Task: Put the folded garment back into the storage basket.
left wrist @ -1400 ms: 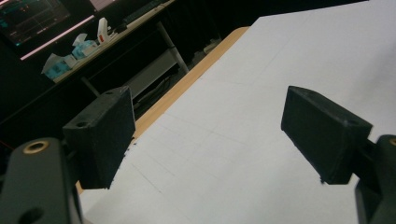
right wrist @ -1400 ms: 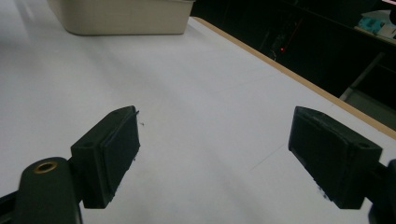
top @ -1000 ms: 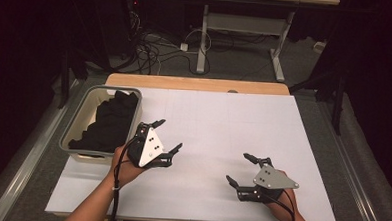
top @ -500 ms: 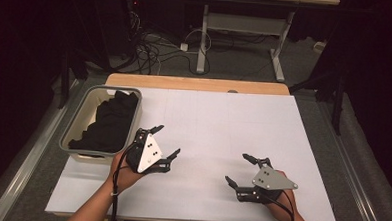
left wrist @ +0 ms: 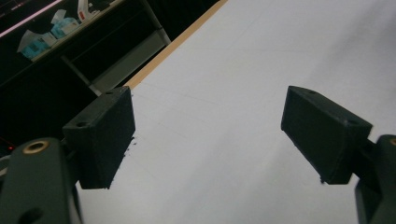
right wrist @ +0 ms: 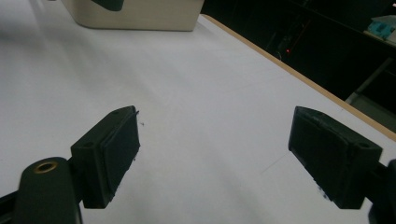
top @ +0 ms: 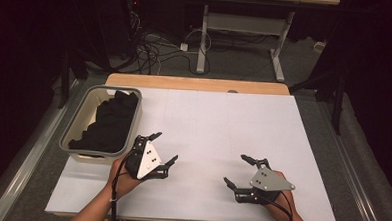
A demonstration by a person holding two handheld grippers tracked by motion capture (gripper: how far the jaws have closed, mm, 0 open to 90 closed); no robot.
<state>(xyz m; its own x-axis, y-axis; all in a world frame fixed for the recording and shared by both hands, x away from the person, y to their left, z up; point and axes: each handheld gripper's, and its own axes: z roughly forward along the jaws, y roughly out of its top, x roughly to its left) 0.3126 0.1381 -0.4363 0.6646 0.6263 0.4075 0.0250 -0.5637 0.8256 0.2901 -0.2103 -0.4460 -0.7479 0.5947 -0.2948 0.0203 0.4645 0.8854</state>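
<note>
A grey bin (top: 71, 145) at the left of the white bench (top: 218, 126) holds what looks like dark cloth (top: 108, 124), while the left claw (top: 164, 150) just right of it and the right claw (top: 234, 169) at the near right both gape empty.

We see a desk (top: 223, 131) covered in smooth, matt white sheet, with a bare wood strip along its far edge. The bin (top: 68, 137) looks like pale matt plastic, holding limp black cloth (top: 108, 124). Each gripper's pads (left wrist: 105, 135) are matt black, slightly grainy plastic.
</note>
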